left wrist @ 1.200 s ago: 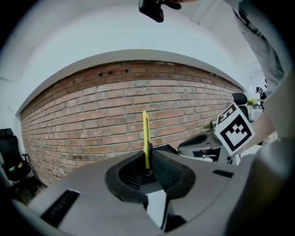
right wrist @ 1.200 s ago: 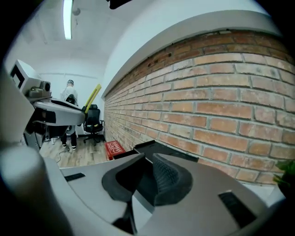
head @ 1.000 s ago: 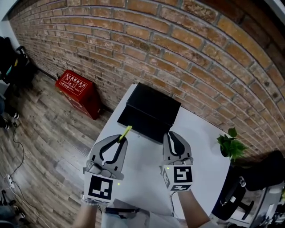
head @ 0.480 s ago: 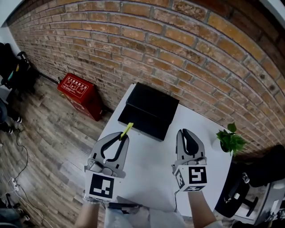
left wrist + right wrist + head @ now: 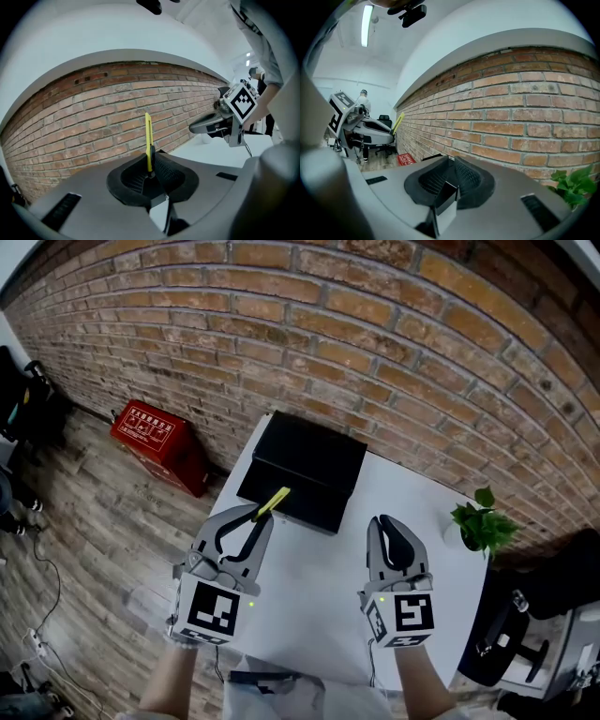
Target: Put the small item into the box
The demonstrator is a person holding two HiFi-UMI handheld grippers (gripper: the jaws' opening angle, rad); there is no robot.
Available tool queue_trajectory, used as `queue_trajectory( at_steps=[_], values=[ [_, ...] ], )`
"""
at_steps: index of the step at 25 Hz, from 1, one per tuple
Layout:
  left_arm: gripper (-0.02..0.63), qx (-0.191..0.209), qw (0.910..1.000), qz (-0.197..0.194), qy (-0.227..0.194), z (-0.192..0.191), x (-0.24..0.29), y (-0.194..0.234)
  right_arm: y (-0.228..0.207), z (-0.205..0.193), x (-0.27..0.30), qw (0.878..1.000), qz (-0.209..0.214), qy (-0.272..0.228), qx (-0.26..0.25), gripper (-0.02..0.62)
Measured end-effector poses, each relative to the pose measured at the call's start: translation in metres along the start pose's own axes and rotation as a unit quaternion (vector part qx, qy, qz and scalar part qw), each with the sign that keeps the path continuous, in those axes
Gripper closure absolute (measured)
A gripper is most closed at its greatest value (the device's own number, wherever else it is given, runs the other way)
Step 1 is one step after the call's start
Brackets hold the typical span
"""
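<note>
A thin yellow strip [image 5: 273, 502] sticks out of my left gripper [image 5: 260, 518], which is shut on its lower end; in the left gripper view the yellow strip [image 5: 148, 138] stands upright between the closed jaws. It hangs over the near left edge of the black box [image 5: 309, 468] at the back of the white table [image 5: 309, 601]. My right gripper [image 5: 388, 522] hovers over the table to the right of the box, shut with nothing in it. From the right gripper view the left gripper [image 5: 370, 125] and its yellow strip [image 5: 399, 123] show at the left.
A small potted plant [image 5: 482, 526] stands at the table's right edge. A red box [image 5: 157, 434] sits on the wooden floor by the brick wall [image 5: 375, 343]. A black chair [image 5: 544, 615] is at the right, beside the table.
My left gripper has carried the yellow strip forward, up to the box's near edge. My right gripper moved right, away from the box, and has since held still.
</note>
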State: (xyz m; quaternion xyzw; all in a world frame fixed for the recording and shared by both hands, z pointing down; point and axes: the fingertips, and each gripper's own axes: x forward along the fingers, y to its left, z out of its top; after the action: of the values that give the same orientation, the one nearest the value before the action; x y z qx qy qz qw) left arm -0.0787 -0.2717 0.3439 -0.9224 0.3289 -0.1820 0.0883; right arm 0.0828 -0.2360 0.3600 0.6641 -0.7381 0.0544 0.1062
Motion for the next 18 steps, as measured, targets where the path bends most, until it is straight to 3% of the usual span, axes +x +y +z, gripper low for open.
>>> queue_trajectory(
  at_steps=[5, 9, 14, 18],
  values=[
    [0.545, 0.059, 0.9963, -0.055, 0.03, -0.018, 0.036, -0.005, -0.008, -0.007, -0.005, 1.0, -0.015, 0.006, 0.007, 0.532],
    [0.545, 0.116, 0.9856, -0.1, 0.072, -0.039, 0.067, -0.015, -0.016, -0.012, -0.01, 1.0, -0.024, 0.009, 0.013, 0.532],
    [0.545, 0.202, 0.9554, -0.173, 0.128, -0.073, 0.1, -0.03, -0.022, -0.021, -0.015, 0.999, -0.04, 0.015, 0.024, 0.532],
    [0.545, 0.268, 0.9171, -0.229, 0.186, -0.107, 0.121, -0.038, -0.024, -0.028, -0.017, 0.998, -0.046, 0.021, 0.028, 0.532]
  ],
)
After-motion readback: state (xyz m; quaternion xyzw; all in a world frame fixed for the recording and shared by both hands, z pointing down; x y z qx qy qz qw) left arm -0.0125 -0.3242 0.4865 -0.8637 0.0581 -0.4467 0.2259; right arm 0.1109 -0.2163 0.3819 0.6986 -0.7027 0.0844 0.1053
